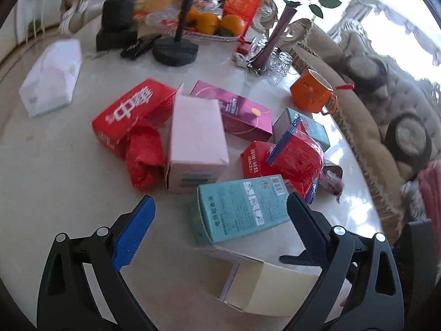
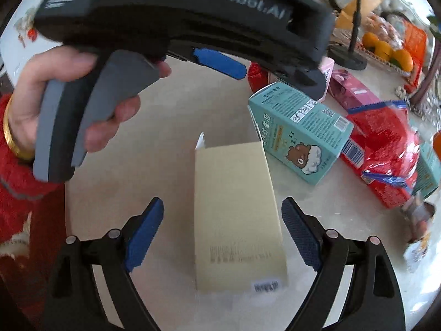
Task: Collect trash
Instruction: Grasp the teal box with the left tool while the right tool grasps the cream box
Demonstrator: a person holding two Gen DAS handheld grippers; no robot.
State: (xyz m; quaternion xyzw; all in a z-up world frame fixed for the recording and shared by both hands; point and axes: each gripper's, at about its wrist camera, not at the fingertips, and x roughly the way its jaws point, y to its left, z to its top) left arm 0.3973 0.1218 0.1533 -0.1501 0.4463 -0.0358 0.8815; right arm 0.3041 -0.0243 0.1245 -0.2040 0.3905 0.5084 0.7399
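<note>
on the pale surface (image 1: pixel 55 182) a litter of empty packaging lies spread; the right gripper (image 2: pixel 222 220) hangs with its jaws wide apart either side of a cream box (image 2: pixel 237 215), pads not touching it; the left gripper (image 1: pixel 219 212) stands with jaws apart above a teal box (image 1: pixel 242 207); a red snack bag (image 1: pixel 297 162) lies just beside the teal box; a hand (image 2: pixel 55 93) grips the left handle.

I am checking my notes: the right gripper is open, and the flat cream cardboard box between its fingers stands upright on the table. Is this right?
Not quite. The right gripper is open and the flat cream cardboard box is between its fingers, but the box lies flat on the pale table, not upright. The right wrist view shows this.
</note>
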